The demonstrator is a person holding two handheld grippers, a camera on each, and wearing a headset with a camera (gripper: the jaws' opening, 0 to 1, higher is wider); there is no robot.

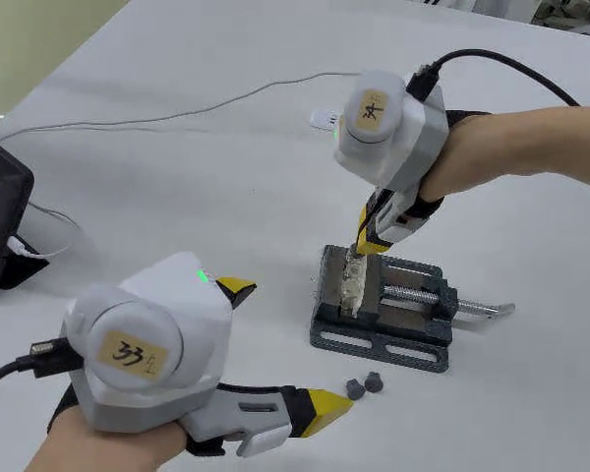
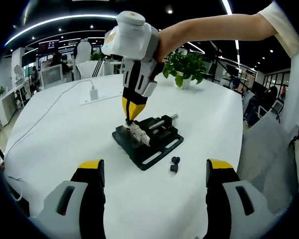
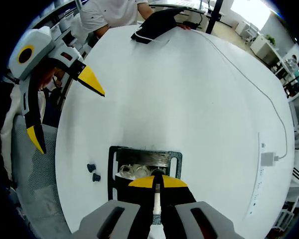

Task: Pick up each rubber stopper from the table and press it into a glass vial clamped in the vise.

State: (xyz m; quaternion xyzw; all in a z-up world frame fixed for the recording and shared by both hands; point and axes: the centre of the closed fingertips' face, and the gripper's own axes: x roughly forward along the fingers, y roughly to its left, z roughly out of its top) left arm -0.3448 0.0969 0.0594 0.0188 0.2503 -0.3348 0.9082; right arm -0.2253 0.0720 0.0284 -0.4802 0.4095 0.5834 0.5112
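currently the right gripper (image 1: 367,244) is tip-down over the vise (image 1: 379,342), with its tips right above the row of vials (image 1: 355,280) clamped between the vise faces. in the right gripper view its yellow tips meet with barely a slit. can't tell if a stopper is pinched there, the tips hide it. left gripper (image 1: 282,347) sits low at the near side of the table (image 1: 226,177), jaws spread wide, nothing between them. two dark stoppers (image 1: 364,385) lie loose on the table, right next to each other, just beside the near foot of the vise and apart from the vials. key relation: the stoppers are ahead of the left gripper's open jaws. in the left gripper view they fall between the two tips, closer to the right-hand one, so the left gripper is clearly nearer. the right one would have to lift off the vise and cross over it. vials look upright, mouths up, in a row along the vise faces and crosswise to the screw, so any press should go straight down. my read: right side is at the seating step on one vial, two stoppers left to place. risks: an off-axis push could crack the glass, and the stoppers are small and may squirt out of a wide grab.
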